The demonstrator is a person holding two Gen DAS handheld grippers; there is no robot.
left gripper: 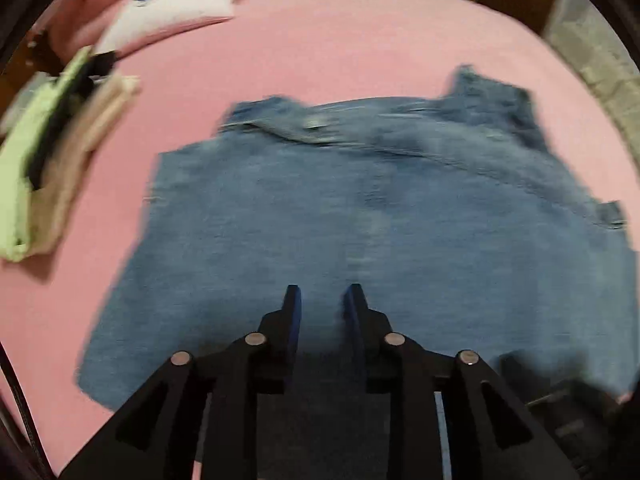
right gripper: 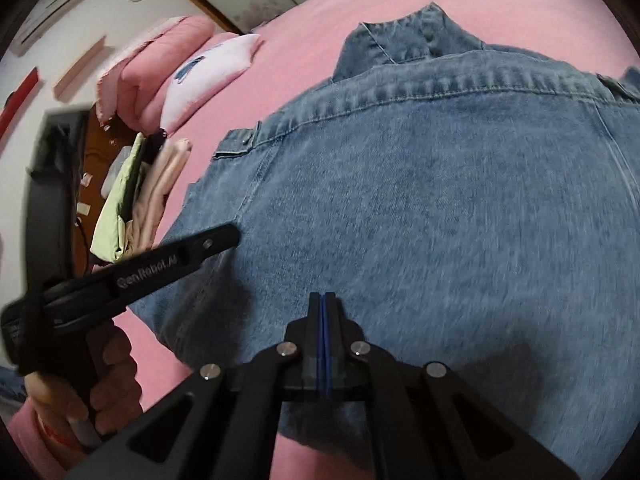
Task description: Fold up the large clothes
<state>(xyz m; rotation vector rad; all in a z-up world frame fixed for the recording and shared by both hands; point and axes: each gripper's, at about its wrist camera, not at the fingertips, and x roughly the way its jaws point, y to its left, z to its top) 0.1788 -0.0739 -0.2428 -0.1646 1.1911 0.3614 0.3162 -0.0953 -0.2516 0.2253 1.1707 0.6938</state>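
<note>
A blue denim jacket (left gripper: 360, 216) lies back side up on the pink bed, folded into a rough rectangle, with its collar at the far edge. It fills the right wrist view (right gripper: 440, 200) too. My left gripper (left gripper: 323, 300) is open and empty, just above the jacket's near part. My right gripper (right gripper: 325, 304) is shut with nothing between its fingers, over the jacket's near edge. The left gripper also shows from the side in the right wrist view (right gripper: 216, 240), held by a hand at the jacket's left edge.
A stack of folded clothes (left gripper: 52, 160), green, black and beige, lies on the pink bed sheet (left gripper: 340, 36) at the left. A white pillow (left gripper: 168, 8) and pink bedding (right gripper: 160, 64) lie at the far left. Wall and furniture stand beyond the bed.
</note>
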